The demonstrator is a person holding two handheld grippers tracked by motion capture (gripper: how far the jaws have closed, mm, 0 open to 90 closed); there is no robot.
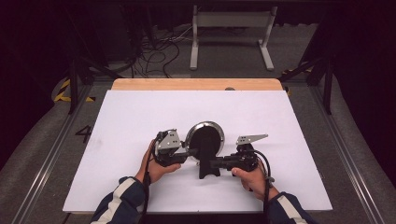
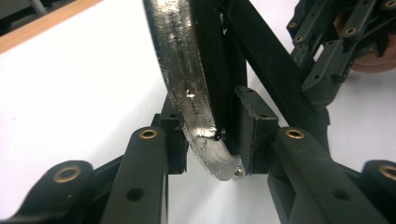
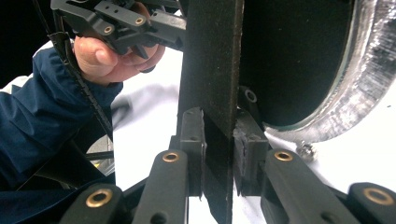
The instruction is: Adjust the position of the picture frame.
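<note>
Starting at the left of the high view: the left hand (image 1: 156, 167) comes up out of a dark sleeve with pale stripes (image 1: 122, 198), wrapped around the left gripper (image 1: 189, 152), which carries a grey three-cornered plate (image 1: 167, 140) on top. That gripper reaches rightward to the round mirror (image 1: 204, 136), a dark disc with a silvery rim that stands upright on its black stand (image 1: 208, 163) in the near middle of the white sheet (image 1: 140, 112). In the left gripper view the jaws are pinched narrow on the mirror's silvery rim (image 2: 187, 93), pads on either side of it near the lower edge, with a small screw (image 2: 238, 171) showing at the bottom of the rim.

Moving right, the right gripper (image 1: 215, 163) points leftward and meets the stand. In the right gripper view its jaws are closed tight on the flat black upright of the stand (image 3: 210, 70), with the dark mirror face (image 3: 299, 56) and its rim just to the right, and the other hand farther off. The right hand (image 1: 252, 179) holds this gripper from below, cable (image 1: 267, 172) looping past the wrist. Beyond the sheet, the wooden table edge (image 1: 196, 84) runs across.
</note>
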